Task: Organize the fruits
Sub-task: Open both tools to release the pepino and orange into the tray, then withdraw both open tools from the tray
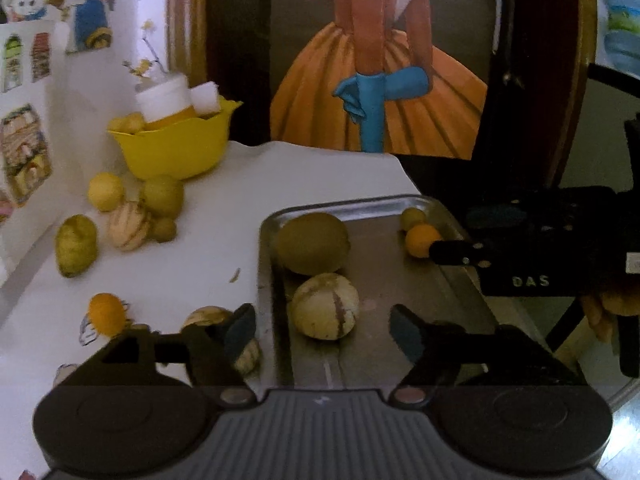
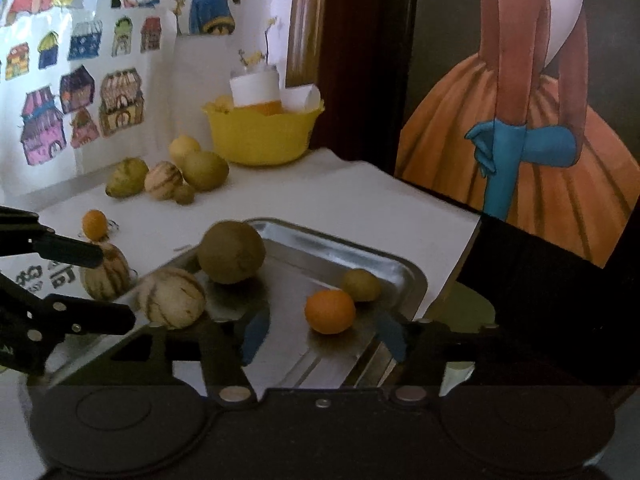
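A metal tray (image 1: 372, 204) (image 2: 404, 268) holds a brown-green round fruit (image 1: 312, 242) (image 2: 231, 252), a pale striped melon (image 1: 325, 306) (image 2: 172, 298), a small orange (image 1: 420, 240) (image 2: 330, 311) and a small green fruit (image 1: 413, 218) (image 2: 361, 285). My left gripper (image 1: 324, 330) is open and empty, just short of the striped melon. My right gripper (image 2: 320, 338) is open and empty, with the orange just ahead between its fingers. Another striped melon (image 1: 216, 320) (image 2: 106, 276) lies on the cloth left of the tray.
Several loose fruits (image 1: 132, 216) (image 2: 168, 178) lie on the white cloth at the back left, with a small orange (image 1: 107, 314) (image 2: 95, 224) nearer. A yellow bowl (image 1: 176, 148) (image 2: 260, 136) with a jar stands behind. The table edge drops off right of the tray.
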Demonstrator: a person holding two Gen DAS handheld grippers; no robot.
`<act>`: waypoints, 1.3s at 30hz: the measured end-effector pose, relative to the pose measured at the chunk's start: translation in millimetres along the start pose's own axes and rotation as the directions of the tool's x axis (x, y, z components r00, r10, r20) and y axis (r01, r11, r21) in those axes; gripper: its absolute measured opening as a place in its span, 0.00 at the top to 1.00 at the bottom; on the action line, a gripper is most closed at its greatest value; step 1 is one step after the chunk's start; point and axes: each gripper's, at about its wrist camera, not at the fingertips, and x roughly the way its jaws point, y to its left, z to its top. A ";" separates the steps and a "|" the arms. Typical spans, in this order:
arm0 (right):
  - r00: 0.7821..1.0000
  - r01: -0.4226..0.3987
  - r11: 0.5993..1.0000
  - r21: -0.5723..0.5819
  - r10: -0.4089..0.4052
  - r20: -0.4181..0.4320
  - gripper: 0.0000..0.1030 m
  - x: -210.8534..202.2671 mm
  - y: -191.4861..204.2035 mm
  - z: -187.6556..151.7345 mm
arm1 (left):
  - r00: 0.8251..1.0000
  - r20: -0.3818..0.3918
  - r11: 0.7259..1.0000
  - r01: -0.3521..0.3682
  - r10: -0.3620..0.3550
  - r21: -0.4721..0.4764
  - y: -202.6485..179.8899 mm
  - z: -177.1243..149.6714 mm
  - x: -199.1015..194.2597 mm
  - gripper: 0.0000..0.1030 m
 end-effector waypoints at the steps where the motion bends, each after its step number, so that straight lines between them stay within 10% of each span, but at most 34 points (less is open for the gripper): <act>1: 1.000 0.000 1.000 0.000 0.000 0.008 0.30 -5.8 0.9 0.5 | 1.000 0.006 1.000 -0.006 0.006 -0.008 0.6 -0.1 -5.3 0.15; 8: 0.999 0.017 1.000 -0.002 -0.017 0.032 0.01 -48.1 14.3 -2.7 | 0.998 0.040 0.998 -0.048 0.050 -0.041 6.5 -2.0 -43.2 0.01; 39: 0.978 -0.165 0.983 -0.083 0.153 -0.139 0.01 -131.8 156.0 -47.5 | 0.993 -0.083 0.978 -0.095 0.081 -0.184 71.7 -91.7 -137.1 0.00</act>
